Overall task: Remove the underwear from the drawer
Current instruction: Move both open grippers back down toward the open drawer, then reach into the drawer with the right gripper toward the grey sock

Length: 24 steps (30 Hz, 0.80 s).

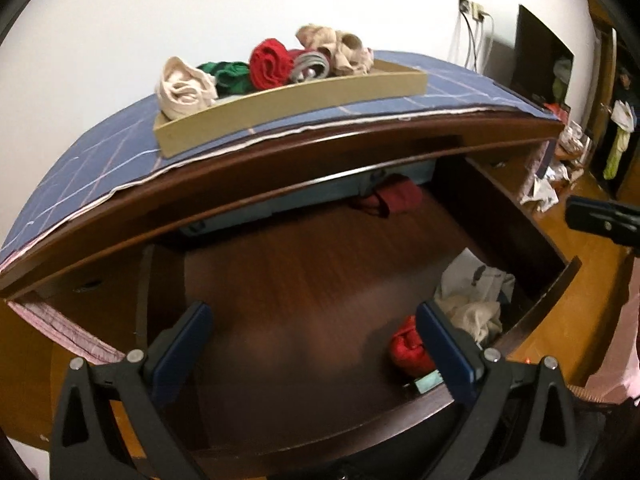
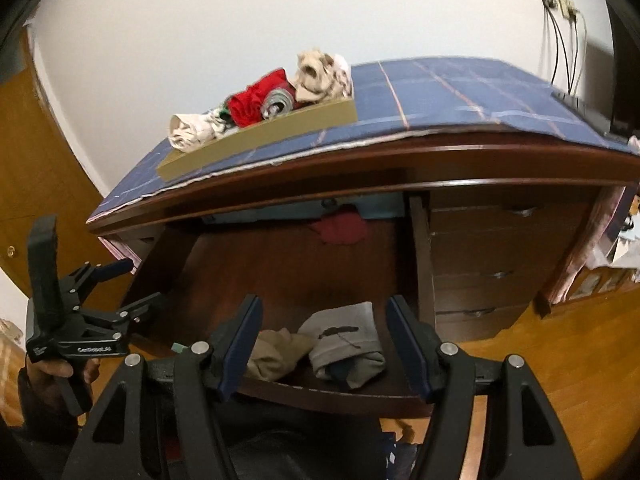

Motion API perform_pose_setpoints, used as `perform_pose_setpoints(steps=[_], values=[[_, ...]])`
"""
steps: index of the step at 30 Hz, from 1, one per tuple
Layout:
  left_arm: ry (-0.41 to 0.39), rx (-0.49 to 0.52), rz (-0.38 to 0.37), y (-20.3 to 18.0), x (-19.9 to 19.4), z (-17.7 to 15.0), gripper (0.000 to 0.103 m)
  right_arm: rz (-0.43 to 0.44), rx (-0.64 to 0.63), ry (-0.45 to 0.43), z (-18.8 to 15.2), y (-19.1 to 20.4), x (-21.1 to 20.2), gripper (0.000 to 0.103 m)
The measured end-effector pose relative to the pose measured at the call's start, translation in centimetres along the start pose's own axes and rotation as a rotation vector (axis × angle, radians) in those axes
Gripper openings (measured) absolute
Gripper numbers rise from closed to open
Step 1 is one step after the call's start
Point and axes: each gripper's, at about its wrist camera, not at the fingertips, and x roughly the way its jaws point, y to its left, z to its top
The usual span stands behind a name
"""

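Note:
The dark wooden drawer (image 1: 280, 280) is pulled open. In the left wrist view a red rolled piece (image 1: 408, 350) and a white-cream bundle (image 1: 476, 304) lie at its front right, and a dark red piece (image 1: 396, 196) at the back. In the right wrist view a grey-white piece (image 2: 348, 340) and a beige piece (image 2: 276, 352) lie at the drawer front, between my fingers. My left gripper (image 1: 312, 344) is open and empty above the drawer; it also shows in the right wrist view (image 2: 140, 284). My right gripper (image 2: 324, 336) is open and empty.
A tan tray (image 1: 288, 108) on the blue checked cloth (image 1: 100, 160) on top holds several rolled pieces, red, green, cream and grey. Closed drawers (image 2: 500, 272) stand right of the open one. Wood floor (image 2: 560, 360) lies right; cables hang on the wall.

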Motion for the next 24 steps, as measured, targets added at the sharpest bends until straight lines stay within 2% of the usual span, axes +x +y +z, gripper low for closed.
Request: perform_pose_setpoints(steps=[4, 8, 11, 14, 19, 22, 24], values=[[0.027, 0.043, -0.018, 0.3, 0.5, 0.7, 0.103, 0.038, 0.01, 0.06, 0.4, -0.2, 1.8, 0.066], [0.04, 0.073, 0.022, 1.1, 1.1, 1.6, 0.103, 0.11, -0.012, 0.146, 0.8, 0.5, 4.0, 0.066], [0.049, 0.063, 0.042, 1.9, 1.9, 2.5, 0.103, 0.052, -0.045, 0.167, 1.6, 0.6, 5.5, 0.066], [0.052, 0.043, 0.029, 2.0, 2.5, 3.2, 0.103, 0.072, -0.018, 0.208, 2.5, 0.1, 7.3, 0.066], [0.069, 0.04, -0.068, 0.9, 3.3, 2.8, 0.103, 0.069, -0.03, 0.276, 2.1, 0.4, 9.4, 0.066], [0.096, 0.044, -0.049, 0.7, 4.1, 2.3, 0.103, 0.051, -0.089, 0.273, 3.1, 1.3, 10.3, 0.066], [0.093, 0.027, -0.036, 0.9, 4.1, 2.2, 0.103, 0.034, -0.188, 0.3, 4.1, 2.8, 11.7, 0.066]])
